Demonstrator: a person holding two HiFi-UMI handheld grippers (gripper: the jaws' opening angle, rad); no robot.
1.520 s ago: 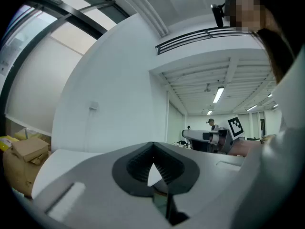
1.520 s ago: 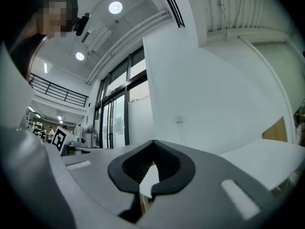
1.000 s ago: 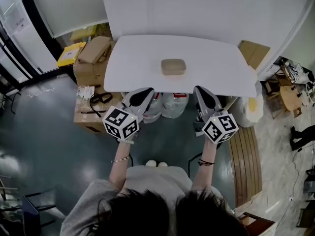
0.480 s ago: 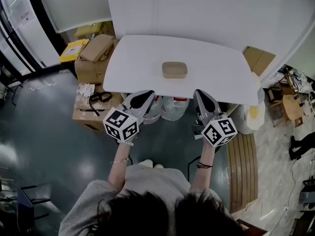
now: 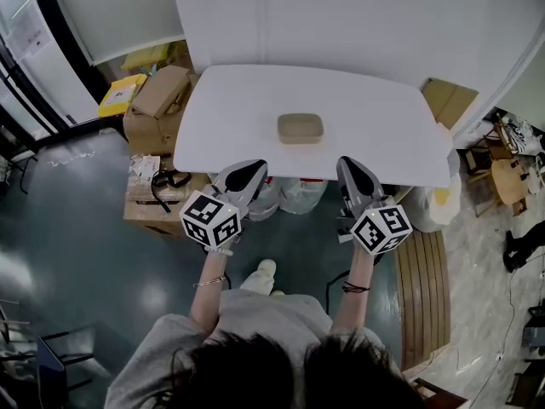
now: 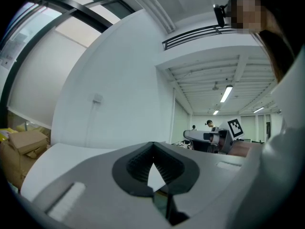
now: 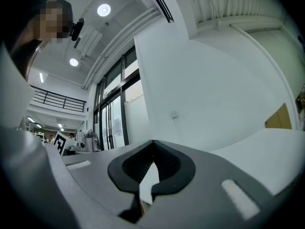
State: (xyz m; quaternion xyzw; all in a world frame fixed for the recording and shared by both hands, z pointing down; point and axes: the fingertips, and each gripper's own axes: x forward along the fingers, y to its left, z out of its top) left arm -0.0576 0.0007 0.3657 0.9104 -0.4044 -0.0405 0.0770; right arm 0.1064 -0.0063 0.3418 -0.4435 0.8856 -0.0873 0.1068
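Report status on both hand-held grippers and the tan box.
Left hand-held gripper shut, empty; right hand-held gripper shut, empty. Both short of the table's near edge. Tan box mid-table, untouched. Nothing in the way.

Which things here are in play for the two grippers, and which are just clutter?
In play:
- left gripper and right gripper, jaws together, nothing held
- tan rounded shallow box, alone on the white table

Lying about:
- brown cardboard boxes left of the table
- yellow packet beside them
- clear plastic bags under the table
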